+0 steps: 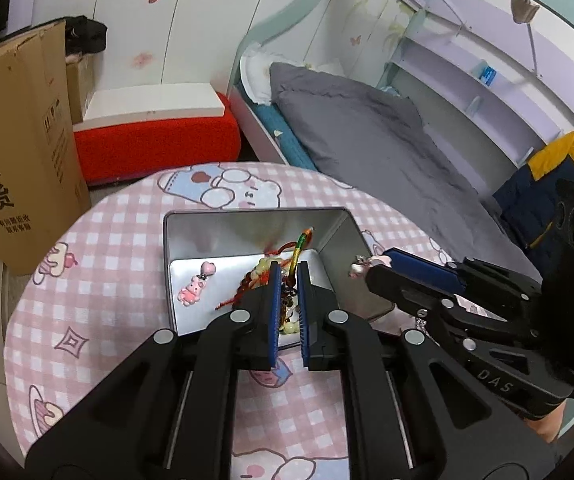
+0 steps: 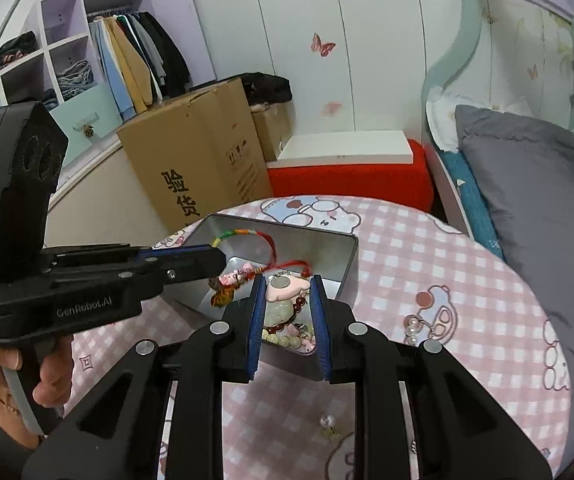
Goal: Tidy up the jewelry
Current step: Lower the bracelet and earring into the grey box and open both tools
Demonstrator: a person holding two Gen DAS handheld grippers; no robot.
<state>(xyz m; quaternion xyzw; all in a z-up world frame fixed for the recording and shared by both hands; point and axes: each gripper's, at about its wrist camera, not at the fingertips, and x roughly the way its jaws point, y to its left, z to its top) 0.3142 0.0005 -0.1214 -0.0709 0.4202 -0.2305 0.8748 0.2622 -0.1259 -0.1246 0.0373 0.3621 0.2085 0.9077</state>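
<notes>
A silver metal tin (image 1: 335,248) (image 2: 339,256) stands open on the round pink checked table (image 1: 107,272) (image 2: 467,288). My left gripper (image 1: 289,270) (image 2: 219,258) is shut on a multicoloured braided cord (image 1: 298,250) (image 2: 243,234) and holds it over the tin. Beaded bracelets (image 1: 291,326) (image 2: 287,338) and a pink bunny charm (image 1: 191,290) lie inside the tin. My right gripper (image 2: 287,286) (image 1: 367,270) is shut on a pink flat charm (image 2: 287,288) above the tin's near right side.
A pearl earring (image 2: 413,326) and another small pearl piece (image 2: 327,422) lie on the table to the right of the tin. A cardboard box (image 2: 203,160), a red stool (image 2: 351,180) and a bed with a grey duvet (image 1: 375,148) surround the table.
</notes>
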